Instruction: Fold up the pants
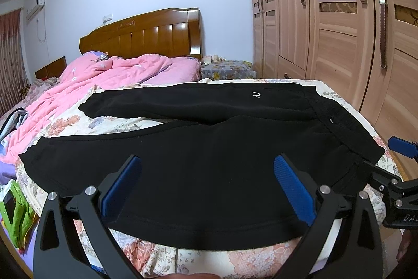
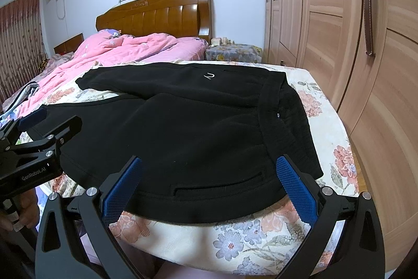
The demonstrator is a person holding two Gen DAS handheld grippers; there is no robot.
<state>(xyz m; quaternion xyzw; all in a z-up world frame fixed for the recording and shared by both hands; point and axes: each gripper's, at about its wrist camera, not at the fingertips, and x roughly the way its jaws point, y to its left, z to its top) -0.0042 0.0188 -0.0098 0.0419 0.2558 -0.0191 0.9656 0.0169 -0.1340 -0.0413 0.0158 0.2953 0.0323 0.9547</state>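
Note:
Black pants [image 1: 209, 148] lie spread flat on the floral bedsheet [image 1: 109, 122], waistband to the right, both legs running left; they also show in the right wrist view [image 2: 198, 127]. A small white logo [image 2: 209, 75] marks the far leg. My left gripper [image 1: 207, 166] is open and empty, hovering over the near leg's front edge. My right gripper [image 2: 209, 169] is open and empty over the hip near a pocket slit [image 2: 219, 187], close to the waistband [image 2: 271, 117]. Each gripper shows at the edge of the other's view.
A crumpled pink quilt [image 1: 112, 75] lies toward the wooden headboard [image 1: 146, 35]. A covered nightstand [image 1: 227, 69] stands beside the bed. Wooden wardrobe doors [image 1: 339, 30] run along the right. Green and grey items [image 1: 18, 213] sit at the left bed edge.

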